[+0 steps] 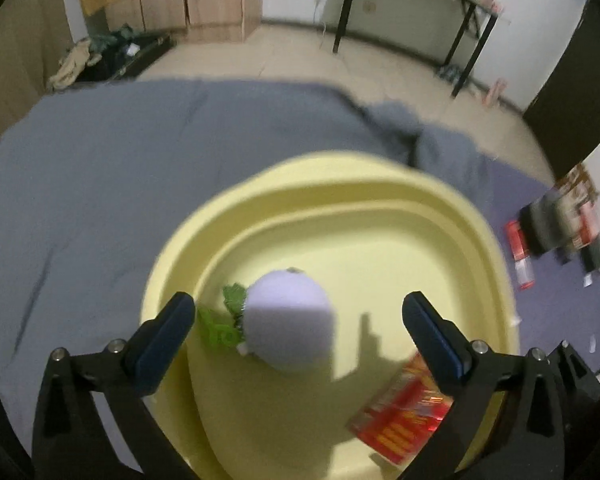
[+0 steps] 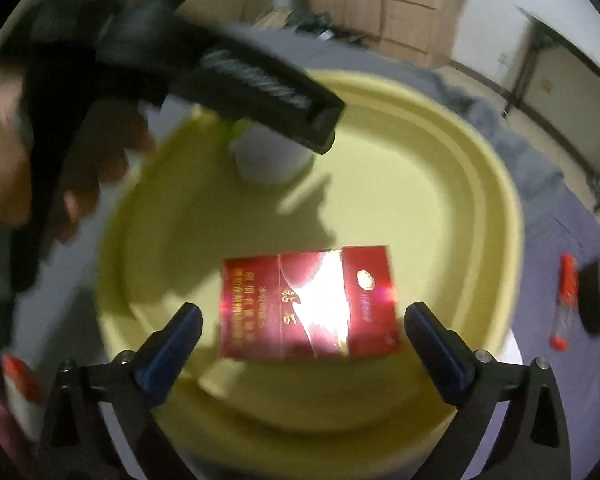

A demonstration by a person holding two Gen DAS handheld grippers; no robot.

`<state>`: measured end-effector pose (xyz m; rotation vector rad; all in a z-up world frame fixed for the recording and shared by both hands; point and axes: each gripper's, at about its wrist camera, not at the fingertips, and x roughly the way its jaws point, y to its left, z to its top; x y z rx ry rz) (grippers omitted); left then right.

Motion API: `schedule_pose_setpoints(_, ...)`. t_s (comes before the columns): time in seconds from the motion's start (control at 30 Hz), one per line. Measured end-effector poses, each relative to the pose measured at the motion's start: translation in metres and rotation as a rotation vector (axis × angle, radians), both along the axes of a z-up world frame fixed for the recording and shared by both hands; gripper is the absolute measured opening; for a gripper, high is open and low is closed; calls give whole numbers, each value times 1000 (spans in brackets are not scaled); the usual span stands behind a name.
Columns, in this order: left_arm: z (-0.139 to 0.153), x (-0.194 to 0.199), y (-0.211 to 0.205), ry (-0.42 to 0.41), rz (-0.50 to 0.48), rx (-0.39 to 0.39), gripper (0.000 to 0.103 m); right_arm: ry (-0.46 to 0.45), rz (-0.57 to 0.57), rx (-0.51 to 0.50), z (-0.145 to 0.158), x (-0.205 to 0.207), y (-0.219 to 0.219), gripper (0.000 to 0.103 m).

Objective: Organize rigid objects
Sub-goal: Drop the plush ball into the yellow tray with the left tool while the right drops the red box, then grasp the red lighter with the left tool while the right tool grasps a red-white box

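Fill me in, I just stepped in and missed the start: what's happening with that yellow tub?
A person is sorting small items into the yellow tub with two handheld tongs. Both the left tongs and the right tongs hang open above it, holding nothing. A pale round toy vegetable and a red packet are already inside. More items remain outside on the grey cloth.

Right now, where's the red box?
The red box lies in the yellow basin, between the open right gripper fingers, near the white ball.
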<state>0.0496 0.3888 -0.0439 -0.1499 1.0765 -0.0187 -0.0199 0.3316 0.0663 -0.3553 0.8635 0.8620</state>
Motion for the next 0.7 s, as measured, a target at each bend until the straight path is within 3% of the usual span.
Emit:
schedule_pose_setpoints(0.2, 52, -13, -43, -21, -20, -35, 103, -16, -161, 129, 68, 4, -72, 103)
schedule_pose_setpoints(0.4, 67, -16, -122, 0, -79, -58, 103, -91, -375, 199, 129, 11, -232, 103)
schedule_pose_setpoints(0.47, 61, -14, -155, 3, -102, -37, 103, -103, -468, 172, 131, 21, -305, 103)
schedule_pose_setpoints(0.6, 42, 0, -200, 22, -146, 3, 103, -113, -679, 58, 110, 50, -398, 103)
schedule_pose_setpoints(0.7, 22, 13, -222, 48, -143, 37, 102, -34, -812, 16, 76, 83, -449, 103)
